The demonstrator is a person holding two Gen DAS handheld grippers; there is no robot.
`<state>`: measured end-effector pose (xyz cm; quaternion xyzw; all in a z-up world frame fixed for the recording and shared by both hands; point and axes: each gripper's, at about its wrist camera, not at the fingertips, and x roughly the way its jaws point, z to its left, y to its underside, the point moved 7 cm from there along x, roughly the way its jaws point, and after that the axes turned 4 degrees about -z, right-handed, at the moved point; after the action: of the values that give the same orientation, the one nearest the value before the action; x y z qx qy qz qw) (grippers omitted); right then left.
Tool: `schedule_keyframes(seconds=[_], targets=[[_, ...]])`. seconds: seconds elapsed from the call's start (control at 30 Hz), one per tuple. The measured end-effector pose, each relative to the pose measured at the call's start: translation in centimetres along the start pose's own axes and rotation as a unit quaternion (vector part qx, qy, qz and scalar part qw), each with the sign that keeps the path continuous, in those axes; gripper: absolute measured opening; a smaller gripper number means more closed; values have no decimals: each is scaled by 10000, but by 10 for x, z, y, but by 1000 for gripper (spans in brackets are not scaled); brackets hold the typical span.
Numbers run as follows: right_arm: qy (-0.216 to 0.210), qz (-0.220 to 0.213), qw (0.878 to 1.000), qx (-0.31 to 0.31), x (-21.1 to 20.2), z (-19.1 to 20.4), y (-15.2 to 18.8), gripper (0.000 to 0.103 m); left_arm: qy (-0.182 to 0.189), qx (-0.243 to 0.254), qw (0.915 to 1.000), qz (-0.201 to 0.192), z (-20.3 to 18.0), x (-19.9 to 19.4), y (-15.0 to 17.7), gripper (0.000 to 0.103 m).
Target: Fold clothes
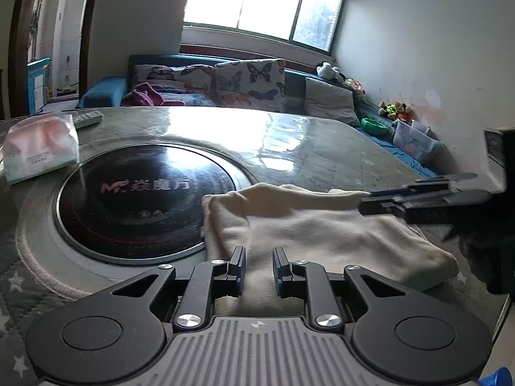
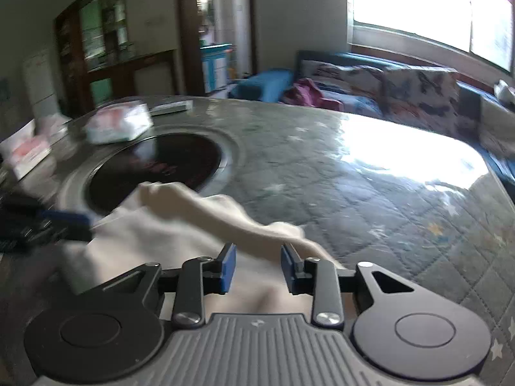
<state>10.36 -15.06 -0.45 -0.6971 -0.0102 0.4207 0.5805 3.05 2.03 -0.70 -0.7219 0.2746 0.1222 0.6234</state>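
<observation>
My left gripper (image 1: 258, 265) sits with a narrow gap between its jaws, nothing pinched, hovering over the near edge of the cream garment (image 1: 309, 231). My right gripper (image 2: 257, 265) stands wider, cloth below it, gripping nothing. The garment lies bunched just beside the black hob (image 1: 141, 193), its corner overlapping the rim. Beyond the hob: a tissue pack (image 1: 38, 148) and a remote (image 1: 87, 118).

The round hob (image 1: 141, 193) is set into the tabletop (image 1: 322, 148). To its right, overlapping its rim, lies the garment (image 1: 315, 234). On its left rim lies a tissue pack (image 1: 40, 146), and behind that a remote (image 1: 88, 118). Beyond the tabletop, behind the hob, stands a sofa (image 1: 225, 87).
</observation>
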Motion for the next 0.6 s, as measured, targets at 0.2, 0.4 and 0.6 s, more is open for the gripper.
schedule_keyframes(seconds=[0.2, 0.4, 0.6], targets=[[-469, -24, 9976, -504, -18, 45, 4, 38, -154, -184, 9997, 93, 13, -1, 9, 22], [-839, 15, 9901, -1124, -20, 89, 5, 42, -231, -190, 9995, 72, 13, -7, 5, 34], [-1253, 47, 9746, -1857, -10, 140, 11, 42, -347, -427, 9985, -46, 28, -21, -5, 35]])
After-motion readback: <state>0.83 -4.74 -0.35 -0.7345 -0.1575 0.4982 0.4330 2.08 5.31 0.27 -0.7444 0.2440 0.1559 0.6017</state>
